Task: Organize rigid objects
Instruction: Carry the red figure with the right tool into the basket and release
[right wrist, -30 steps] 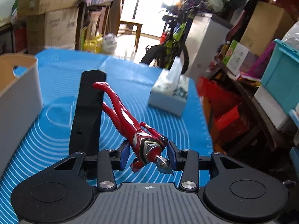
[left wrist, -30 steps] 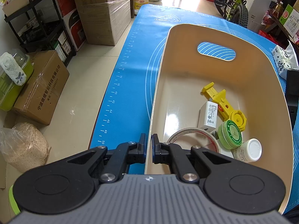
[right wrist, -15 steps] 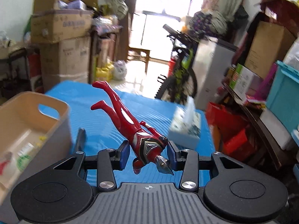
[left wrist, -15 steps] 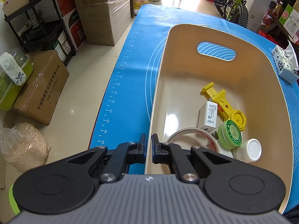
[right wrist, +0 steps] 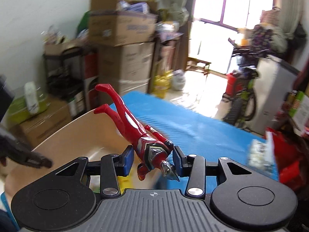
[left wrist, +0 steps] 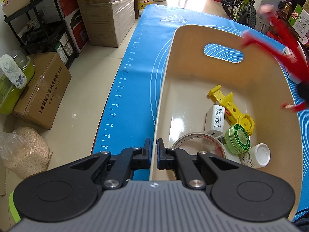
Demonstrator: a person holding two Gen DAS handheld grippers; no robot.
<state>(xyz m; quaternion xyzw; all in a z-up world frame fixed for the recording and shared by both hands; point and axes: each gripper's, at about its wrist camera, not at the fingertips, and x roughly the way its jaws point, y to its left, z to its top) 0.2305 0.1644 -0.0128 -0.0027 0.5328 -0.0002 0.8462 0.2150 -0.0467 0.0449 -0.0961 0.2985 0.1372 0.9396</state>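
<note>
My left gripper (left wrist: 153, 147) is shut on the left rim of a cream bin (left wrist: 193, 81) on a blue mat (left wrist: 135, 77). In the bin lie a yellow plastic tool (left wrist: 229, 104), a white charger (left wrist: 214, 118), a tape roll (left wrist: 197, 143), a green round tin (left wrist: 239, 138) and a white-capped jar (left wrist: 256, 155). My right gripper (right wrist: 152, 159) is shut on a red toy figure (right wrist: 135, 127), held in the air over the bin (right wrist: 77, 135), legs pointing away. The figure shows blurred above the bin's right rim in the left wrist view (left wrist: 278, 44).
Cardboard boxes (left wrist: 108, 13) and a black rack (left wrist: 42, 25) stand on the floor left of the table. A tissue pack (right wrist: 258, 152) lies on the mat to the right. A bicycle (left wrist: 241, 2) stands beyond the table's far end.
My right gripper has carried the red figure up and leftward until it hangs over the bin; the figure has entered the left wrist view. The left gripper has stayed on the bin rim.
</note>
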